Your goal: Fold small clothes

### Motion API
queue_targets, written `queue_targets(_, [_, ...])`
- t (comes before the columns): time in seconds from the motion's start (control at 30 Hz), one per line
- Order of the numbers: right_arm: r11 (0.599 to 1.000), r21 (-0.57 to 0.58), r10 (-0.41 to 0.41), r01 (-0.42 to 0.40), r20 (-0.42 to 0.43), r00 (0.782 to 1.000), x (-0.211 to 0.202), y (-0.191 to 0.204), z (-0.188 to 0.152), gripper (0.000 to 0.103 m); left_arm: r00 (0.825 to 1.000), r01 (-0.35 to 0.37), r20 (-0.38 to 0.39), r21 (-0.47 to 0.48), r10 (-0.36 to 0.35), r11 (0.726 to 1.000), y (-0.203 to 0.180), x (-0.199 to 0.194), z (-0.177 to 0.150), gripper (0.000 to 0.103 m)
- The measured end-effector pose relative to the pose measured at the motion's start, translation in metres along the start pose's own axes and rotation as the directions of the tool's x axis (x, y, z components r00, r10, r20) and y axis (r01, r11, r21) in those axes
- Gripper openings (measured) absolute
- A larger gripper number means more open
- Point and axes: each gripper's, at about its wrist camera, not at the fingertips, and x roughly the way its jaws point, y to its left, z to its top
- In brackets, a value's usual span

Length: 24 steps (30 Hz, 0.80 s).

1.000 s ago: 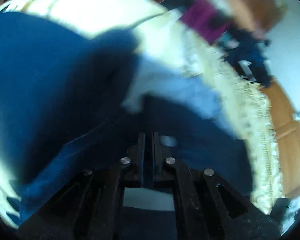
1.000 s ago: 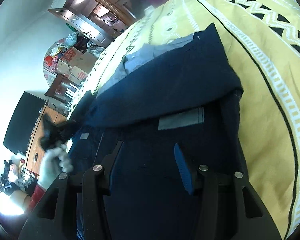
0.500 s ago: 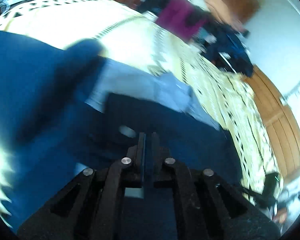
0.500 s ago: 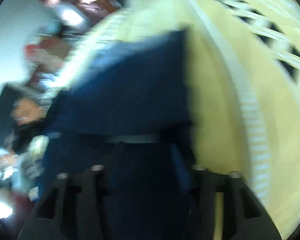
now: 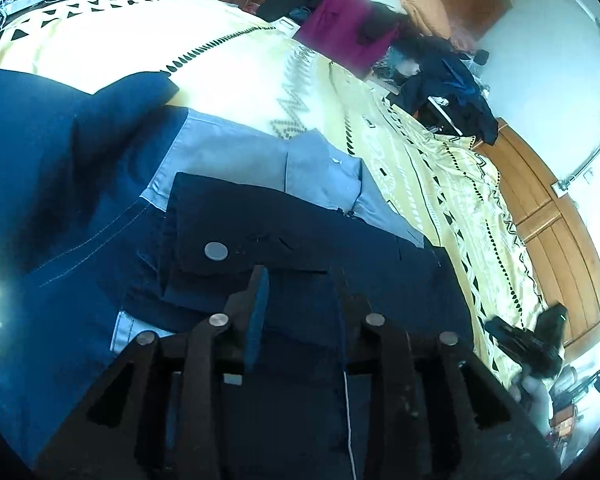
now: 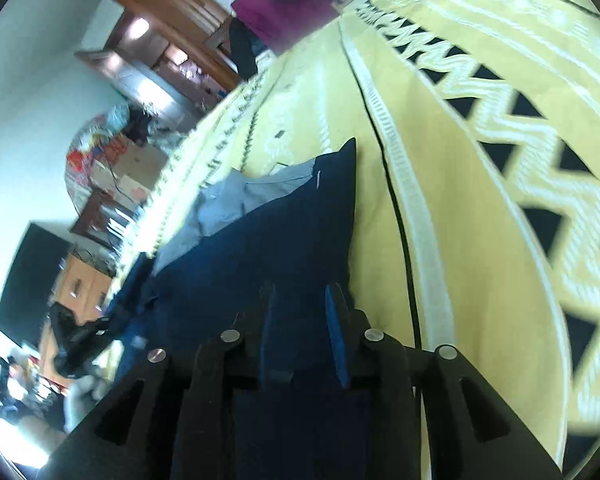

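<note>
Over the navy garment [image 5: 292, 240], both tools — left [image 5: 300, 280], right [image 6: 302, 300] — have just parted, released, gripping nothing.

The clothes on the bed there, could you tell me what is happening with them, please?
A person with a gripper in each hand is folding a navy garment with pale blue panels, spread on a yellow patterned bedspread. The left gripper sits over the folded dark part near a silver snap; its jaws have just been opening and stand apart, cloth beneath them rather than pinched. The right gripper sits at the garment's edge beside the bedspread, jaws also just opening, apparently gripping nothing.
</note>
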Motion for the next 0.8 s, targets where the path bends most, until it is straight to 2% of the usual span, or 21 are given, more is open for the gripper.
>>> queue_targets(0.07, [0.996, -0.029, -0.082, 0.079, -0.106, 0.991, 0.041, -0.008, 0.006, 0.03, 1.0, -0.002, 0.001, -0.002, 0.002, 1.0, 0.001, -0.001, 0.001, 0.03])
queue_targets(0.1, [0.99, -0.05, -0.141, 0.135, -0.175, 0.974, 0.061, -0.016, 0.0, 0.024, 1.0, -0.002, 0.004, -0.001, 0.002, 1.0, 0.002, -0.005, 0.002, 0.03])
queue_targets(0.13, [0.989, -0.061, -0.142, 0.133, -0.164, 0.976, 0.062, -0.015, 0.0, 0.024, 1.0, -0.007, 0.009, -0.001, 0.007, 1.0, 0.004, -0.01, 0.002, 0.032])
queue_targets(0.2, [0.986, -0.088, -0.154, 0.142, -0.145, 0.977, 0.051, -0.004, 0.004, 0.033, 1.0, -0.006, 0.027, 0.006, 0.006, 1.0, 0.015, -0.027, 0.006, 0.038])
queue_targets(0.23, [0.985, -0.107, -0.148, 0.138, -0.098, 0.984, 0.04, 0.006, 0.006, 0.036, 0.999, -0.02, 0.042, 0.005, 0.02, 1.0, 0.024, -0.036, 0.009, 0.043])
queue_targets(0.27, [0.983, -0.131, -0.138, 0.13, -0.049, 0.989, 0.029, 0.017, 0.008, 0.043, 0.998, -0.037, 0.06, -0.001, 0.037, 0.999, 0.033, -0.046, 0.01, 0.043])
queue_targets(0.3, [0.981, -0.141, -0.138, 0.132, -0.035, 0.99, 0.026, 0.023, 0.007, 0.051, 0.995, -0.056, 0.08, -0.017, 0.057, 0.998, 0.048, -0.059, 0.012, 0.044])
queue_targets(0.4, [0.978, -0.159, -0.15, 0.134, -0.094, 0.984, 0.034, 0.037, -0.004, 0.052, 0.985, -0.111, 0.118, -0.116, 0.125, 0.987, 0.102, -0.097, 0.016, 0.045])
queue_targets(0.43, [0.977, -0.17, -0.149, 0.13, -0.105, 0.983, 0.036, 0.043, -0.01, 0.052, 0.979, -0.135, 0.135, -0.151, 0.155, 0.979, 0.121, -0.112, 0.017, 0.05])
queue_targets(0.47, [0.975, -0.184, -0.143, 0.122, -0.108, 0.984, 0.035, 0.054, -0.02, 0.052, 0.969, -0.17, 0.149, -0.186, 0.199, 0.968, 0.142, -0.128, 0.018, 0.06])
queue_targets(0.5, [0.975, -0.188, -0.137, 0.115, -0.109, 0.985, 0.034, 0.062, -0.027, 0.052, 0.961, -0.191, 0.161, -0.214, 0.227, 0.958, 0.163, -0.144, 0.021, 0.087])
queue_targets(0.53, [0.977, -0.187, -0.122, 0.1, -0.109, 0.987, 0.031, 0.071, -0.036, 0.052, 0.954, -0.2, 0.176, -0.233, 0.244, 0.952, 0.181, -0.156, 0.024, 0.102])
queue_targets(0.57, [0.98, -0.183, -0.106, 0.085, -0.106, 0.989, 0.029, 0.084, -0.044, 0.057, 0.942, -0.223, 0.192, -0.251, 0.275, 0.942, 0.201, -0.168, 0.027, 0.103])
queue_targets(0.6, [0.98, -0.183, -0.101, 0.08, -0.106, 0.989, 0.029, 0.093, -0.05, 0.069, 0.931, -0.257, 0.19, -0.267, 0.312, 0.929, 0.221, -0.177, 0.033, 0.103])
queue_targets(0.67, [0.974, -0.214, -0.102, 0.078, -0.1, 0.99, 0.03, 0.117, -0.065, 0.084, 0.914, -0.308, 0.172, -0.292, 0.367, 0.905, 0.254, -0.186, 0.047, 0.103])
queue_targets(0.77, [0.945, -0.312, -0.141, 0.101, -0.109, 0.984, 0.04, 0.156, -0.092, 0.087, 0.888, -0.345, 0.187, -0.333, 0.42, 0.877, 0.294, -0.199, 0.074, 0.103])
queue_targets(0.8, [0.922, -0.365, -0.176, 0.125, -0.109, 0.978, 0.048, 0.17, -0.102, 0.087, 0.883, -0.346, 0.196, -0.342, 0.427, 0.873, 0.301, -0.2, 0.081, 0.103])
